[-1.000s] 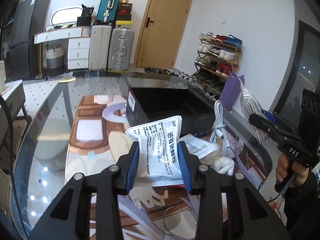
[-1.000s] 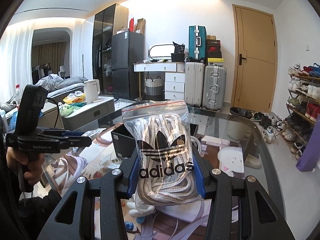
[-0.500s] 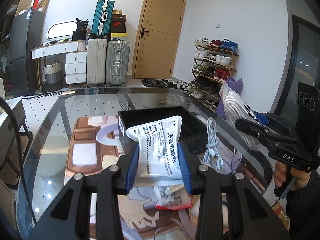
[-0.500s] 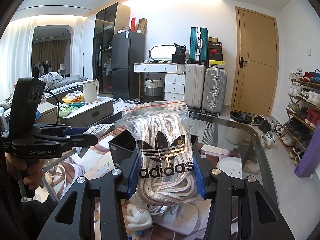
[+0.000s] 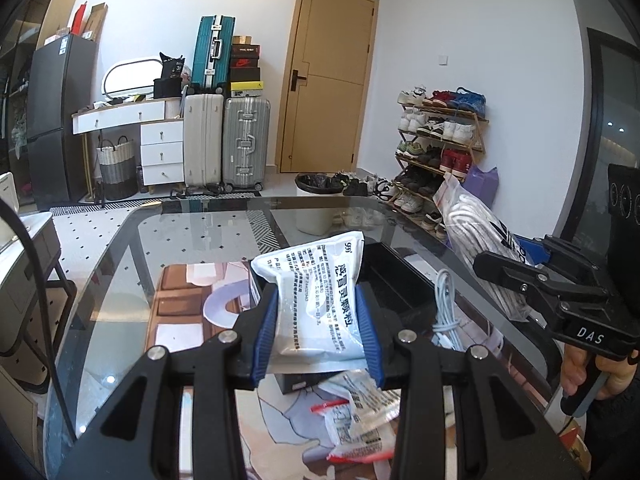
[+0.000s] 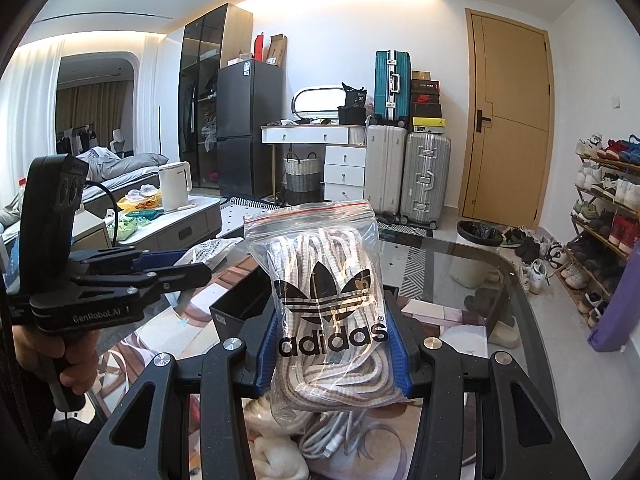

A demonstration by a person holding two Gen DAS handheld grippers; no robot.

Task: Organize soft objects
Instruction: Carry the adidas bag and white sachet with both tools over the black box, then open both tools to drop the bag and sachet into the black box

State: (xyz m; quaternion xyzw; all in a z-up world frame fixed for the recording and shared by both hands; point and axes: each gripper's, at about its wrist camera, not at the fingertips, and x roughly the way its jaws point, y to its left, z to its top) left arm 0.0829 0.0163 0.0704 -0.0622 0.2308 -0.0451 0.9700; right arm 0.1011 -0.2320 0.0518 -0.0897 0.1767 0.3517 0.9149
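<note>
We have both tools loaded: our left gripper [image 5: 318,332] is clamped on a white printed sachet [image 5: 318,300], pillowy and crinkled, standing on end between the blue ribbed pads, and our right gripper [image 6: 334,354] pinches a clear zip bag of coiled laces [image 6: 324,312], also upright. The black open-topped box [image 5: 394,280] lies just ahead of and below the left tool, nearer it than the right, its long side running away from us.

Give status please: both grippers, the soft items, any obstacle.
Left gripper shut on white sachet. Right gripper shut on bag of laces. Black box ahead, nothing blocking.
</note>
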